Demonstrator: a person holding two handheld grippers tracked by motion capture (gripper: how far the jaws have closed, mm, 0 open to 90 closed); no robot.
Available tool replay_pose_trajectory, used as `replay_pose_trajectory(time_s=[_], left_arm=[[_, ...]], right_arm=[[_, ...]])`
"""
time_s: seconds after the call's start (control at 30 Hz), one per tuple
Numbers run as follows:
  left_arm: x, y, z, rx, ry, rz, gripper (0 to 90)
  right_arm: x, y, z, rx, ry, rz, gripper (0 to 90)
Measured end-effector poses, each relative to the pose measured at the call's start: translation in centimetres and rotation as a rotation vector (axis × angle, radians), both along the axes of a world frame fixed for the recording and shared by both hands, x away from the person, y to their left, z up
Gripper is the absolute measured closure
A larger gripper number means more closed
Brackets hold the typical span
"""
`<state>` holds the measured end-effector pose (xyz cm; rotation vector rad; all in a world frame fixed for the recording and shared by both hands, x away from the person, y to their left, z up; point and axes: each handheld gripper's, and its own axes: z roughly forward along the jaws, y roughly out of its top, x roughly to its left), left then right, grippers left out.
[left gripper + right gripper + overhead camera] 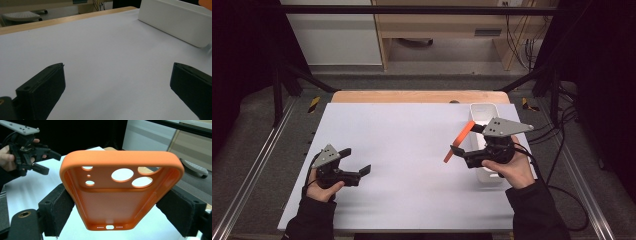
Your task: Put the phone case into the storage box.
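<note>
We clamped the right tongs [117,205] across the sides of the orange phone case [120,192], holding it raised and tilted above the desk [412,150] just beside the white bin [484,111], likely so it could go in or out cleanly. Our left tongs [357,162] rested released and empty, low near the desk's left edge, pointing toward the bin.

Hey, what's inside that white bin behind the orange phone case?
Nothing shows in the visible far end of the white bin. The right tongs, the hand and the orange phone case they hold cover its near part, so whatever lies there is hidden.
</note>
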<state>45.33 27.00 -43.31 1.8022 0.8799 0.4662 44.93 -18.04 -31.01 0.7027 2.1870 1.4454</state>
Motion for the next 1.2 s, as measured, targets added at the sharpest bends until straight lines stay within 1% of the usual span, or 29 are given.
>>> replay_pose_trajectory(time_s=[0.13, 0.27, 0.47, 0.73, 0.9, 1.2], left_arm=[[0.0, 0.4, -0.2, 0.0, 0.001, 0.02, 0.0], [0.0, 0.5, -0.3, 0.003, 0.001, 0.021, 0.0], [0.0, 0.5, -0.4, 0.004, 0.0, 0.023, 0.0], [0.1, 0.5, -0.5, 0.008, 0.0, 0.023, 0.0], [0.1, 0.4, -0.6, 0.009, 0.002, 0.022, 0.0], [0.3, 0.5, -0.7, 0.01, 0.005, 0.022, 0.0]], right_arm=[[0.1, -0.1, 0.6, 0.0, -0.004, -0.03, 16.0], [0.5, -0.5, 1.0, 0.005, -0.005, -0.072, 16.1], [1.5, -1.1, 1.8, 0.014, -0.006, -0.155, 16.0], [2.6, -1.7, 2.8, 0.025, -0.003, -0.228, 16.1], [3.6, -1.9, 3.2, 0.018, -0.007, -0.279, 16.1], [5.8, -2.4, 3.3, 0.023, 0.004, -0.364, 16.1]])
